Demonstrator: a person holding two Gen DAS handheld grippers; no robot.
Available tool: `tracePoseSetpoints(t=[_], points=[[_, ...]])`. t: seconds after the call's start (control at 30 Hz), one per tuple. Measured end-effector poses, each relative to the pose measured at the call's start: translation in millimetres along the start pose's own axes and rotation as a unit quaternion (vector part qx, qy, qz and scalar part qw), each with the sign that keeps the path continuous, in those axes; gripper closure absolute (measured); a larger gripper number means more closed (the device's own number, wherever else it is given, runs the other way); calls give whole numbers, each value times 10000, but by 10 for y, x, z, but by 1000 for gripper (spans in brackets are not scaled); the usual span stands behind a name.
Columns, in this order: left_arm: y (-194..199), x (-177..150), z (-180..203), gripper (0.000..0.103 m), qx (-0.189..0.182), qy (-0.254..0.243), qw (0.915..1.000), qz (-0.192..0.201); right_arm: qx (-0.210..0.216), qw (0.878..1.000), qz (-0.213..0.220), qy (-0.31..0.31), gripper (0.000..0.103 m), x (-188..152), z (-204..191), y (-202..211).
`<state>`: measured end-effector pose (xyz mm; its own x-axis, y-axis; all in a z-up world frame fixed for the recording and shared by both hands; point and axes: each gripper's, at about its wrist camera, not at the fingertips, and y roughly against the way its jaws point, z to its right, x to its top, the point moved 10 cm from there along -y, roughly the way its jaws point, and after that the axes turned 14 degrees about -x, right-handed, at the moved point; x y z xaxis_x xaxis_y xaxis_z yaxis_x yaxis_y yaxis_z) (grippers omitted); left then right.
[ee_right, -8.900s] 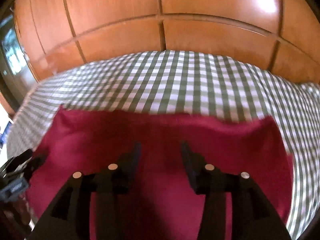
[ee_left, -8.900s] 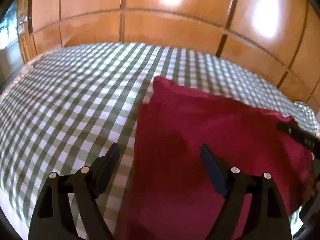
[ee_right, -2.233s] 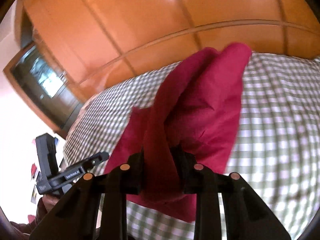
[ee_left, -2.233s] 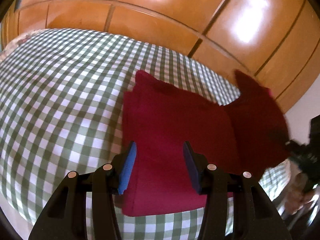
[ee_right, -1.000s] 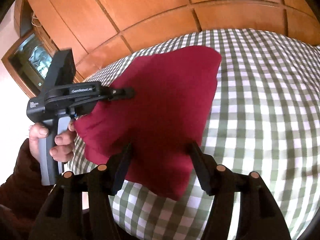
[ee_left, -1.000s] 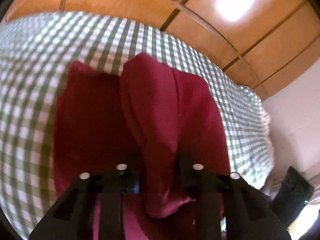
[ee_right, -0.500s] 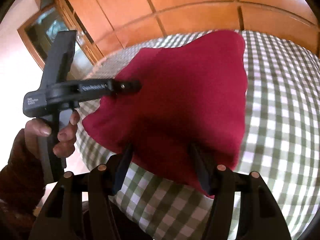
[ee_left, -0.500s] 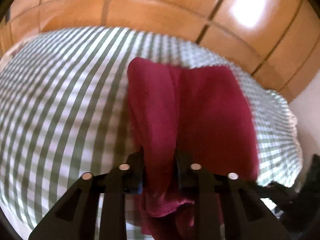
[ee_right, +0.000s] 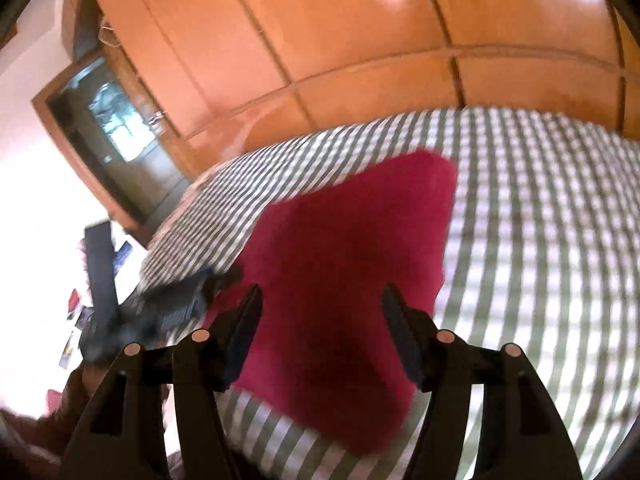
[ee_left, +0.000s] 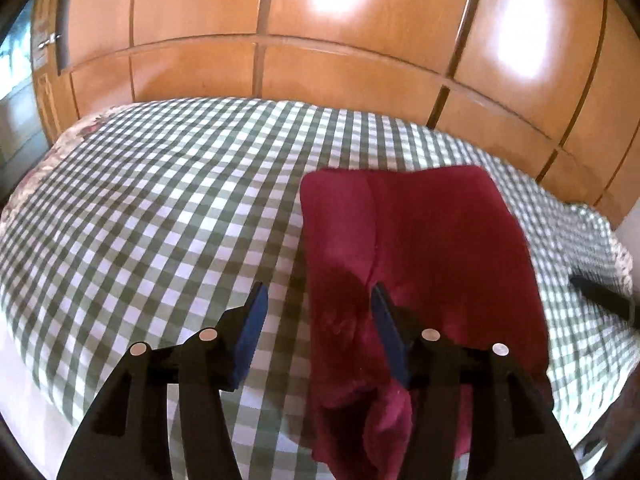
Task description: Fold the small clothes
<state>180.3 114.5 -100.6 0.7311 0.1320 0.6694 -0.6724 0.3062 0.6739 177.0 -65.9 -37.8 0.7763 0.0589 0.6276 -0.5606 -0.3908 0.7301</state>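
A folded dark red garment (ee_left: 432, 248) lies on the green and white checked bedcover (ee_left: 160, 208), near the bed's front edge. A fold line runs down its left part. My left gripper (ee_left: 316, 324) is open, just above the garment's near left edge, holding nothing. In the right wrist view the same red garment (ee_right: 348, 264) lies flat and my right gripper (ee_right: 322, 328) is open above its near edge, empty. The left gripper also shows there, blurred, at the garment's left side (ee_right: 180, 300).
Wooden wardrobe doors (ee_left: 320, 48) stand behind the bed. A glass-fronted cabinet (ee_right: 108, 128) is at the left in the right wrist view. The bed's front edge drops off close to the garment (ee_left: 260, 432). The right gripper's tip (ee_left: 600, 296) shows at the right.
My left gripper has opened and let go of the red garment, which now lies flat and folded on the bed. My right gripper stays open and has drawn back slightly.
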Motion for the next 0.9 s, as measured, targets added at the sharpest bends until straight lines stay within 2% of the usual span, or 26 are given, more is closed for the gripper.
tracePoseSetpoints(t=[0.1,0.2,0.33,0.43,0.6,0.73,0.9], points=[[-92,-61,-24,50,108,-56,9998,-142,-68,9999,-147,8,43,189,-44,-233],[-135,-100,-42,50,217,-181,9994,-177,-408,9983,-415,79,43,311,-19,-554],[-201,-156,-114,50,187,-88,9995,-257,-761,9921,-967,241,44,186,69,-1031],[-227,-176,-131,50,171,-72,9996,-224,-1051,9885,-940,551,43,62,75,-1283],[-203,-180,-125,50,190,-28,9996,-211,-1075,9900,-654,631,41,110,18,-1211],[-156,-175,-117,50,193,40,9996,-186,-908,9944,-326,433,37,172,29,-891],[-101,-195,-92,50,235,64,9996,-142,-772,9965,-89,298,37,87,12,-503]])
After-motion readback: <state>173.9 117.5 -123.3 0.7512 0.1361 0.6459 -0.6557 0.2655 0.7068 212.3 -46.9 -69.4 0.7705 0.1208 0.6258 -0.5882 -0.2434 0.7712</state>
